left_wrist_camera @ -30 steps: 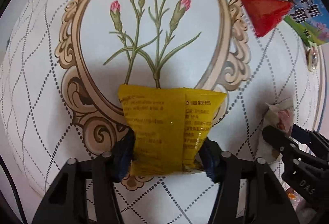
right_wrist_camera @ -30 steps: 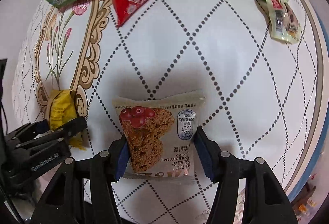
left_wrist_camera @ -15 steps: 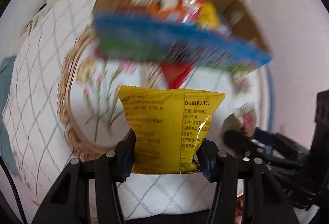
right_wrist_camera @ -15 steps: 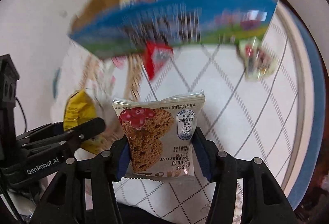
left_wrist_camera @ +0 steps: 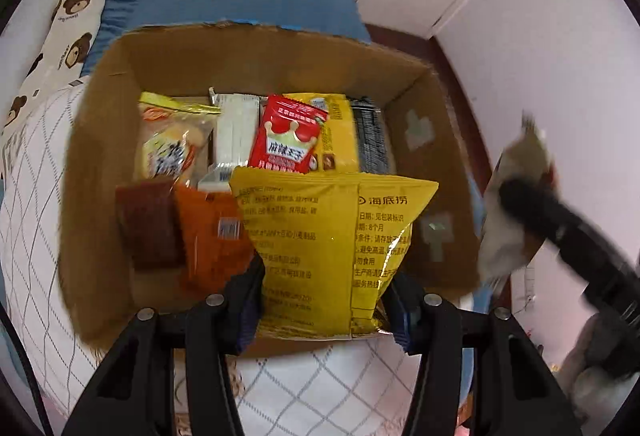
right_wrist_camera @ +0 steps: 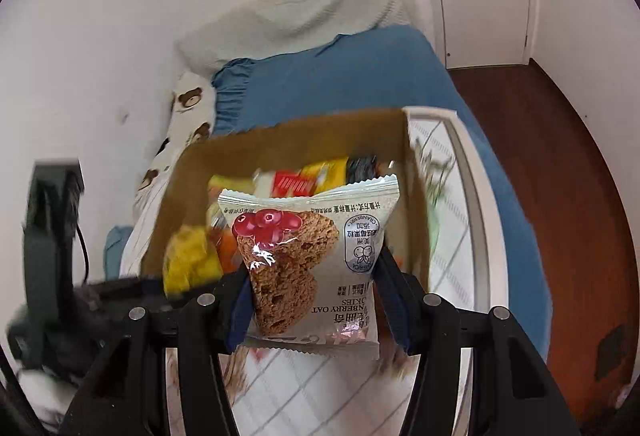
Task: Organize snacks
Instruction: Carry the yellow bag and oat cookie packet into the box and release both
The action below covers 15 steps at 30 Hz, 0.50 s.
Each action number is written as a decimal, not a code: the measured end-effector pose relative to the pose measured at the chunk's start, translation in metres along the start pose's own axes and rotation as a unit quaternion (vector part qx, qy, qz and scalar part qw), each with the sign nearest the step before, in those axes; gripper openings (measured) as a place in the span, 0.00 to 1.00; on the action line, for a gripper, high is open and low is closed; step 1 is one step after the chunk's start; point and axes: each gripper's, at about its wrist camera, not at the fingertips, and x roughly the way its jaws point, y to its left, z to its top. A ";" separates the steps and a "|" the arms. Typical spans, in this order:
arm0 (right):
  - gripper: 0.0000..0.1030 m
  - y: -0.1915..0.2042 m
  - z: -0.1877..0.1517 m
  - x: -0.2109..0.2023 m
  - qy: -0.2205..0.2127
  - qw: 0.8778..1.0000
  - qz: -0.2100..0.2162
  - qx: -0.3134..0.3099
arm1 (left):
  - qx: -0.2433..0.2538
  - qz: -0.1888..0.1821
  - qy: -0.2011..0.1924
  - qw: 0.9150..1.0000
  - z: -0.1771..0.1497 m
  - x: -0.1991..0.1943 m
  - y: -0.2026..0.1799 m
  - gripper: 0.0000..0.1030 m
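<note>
A: State of the left hand-held gripper [left_wrist_camera: 324, 300]?

B: Clamped on the yellow bag [left_wrist_camera: 320, 248]. Both pads press the bag's lower sides; its long axis runs up and away from the jaws. The jaws have closed a little further on it within the last second.

A: And the right hand-held gripper [right_wrist_camera: 312, 300]?

B: Clamped on the cookie pack [right_wrist_camera: 312, 260], held the same way, print upside down toward the camera.

A: Where is the target?

B: The box [left_wrist_camera: 100, 164] lies directly ahead of and below the left gripper. The yellow bag hangs over the near part of its opening, above the orange pack [left_wrist_camera: 212, 236] and just in front of the red pack [left_wrist_camera: 288, 136]. The box already holds several snacks standing along its far side.

A: Which hand is nearer?

B: The left, by my reading. In the left wrist view the right gripper [left_wrist_camera: 560, 232] sits outside the box's right wall. In the right wrist view the cookie pack faces the opening from the near side.

A: Change from a second ago?

B: Both packs were then low over the patterned worktop [left_wrist_camera: 32, 196], with the box barely in view at the top. Now both are raised, and the open box fills each view.

A: Next requirement?

B: Probably lower the yellow bag into the free near space, then release.
</note>
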 end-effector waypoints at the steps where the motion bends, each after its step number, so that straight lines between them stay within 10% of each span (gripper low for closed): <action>1: 0.56 -0.003 0.015 0.013 0.007 1.000 -0.006 -0.002 | -0.003 0.000 0.011 1.000 0.008 0.011 -0.001 0.48; 12: 0.62 -0.032 0.085 0.109 0.083 0.996 -0.015 0.014 | -0.018 0.017 0.085 0.996 0.033 0.081 -0.009 0.50; 15: 1.00 -0.041 0.088 0.126 0.095 0.995 -0.017 0.031 | -0.018 0.027 0.083 0.996 0.036 0.087 -0.011 0.90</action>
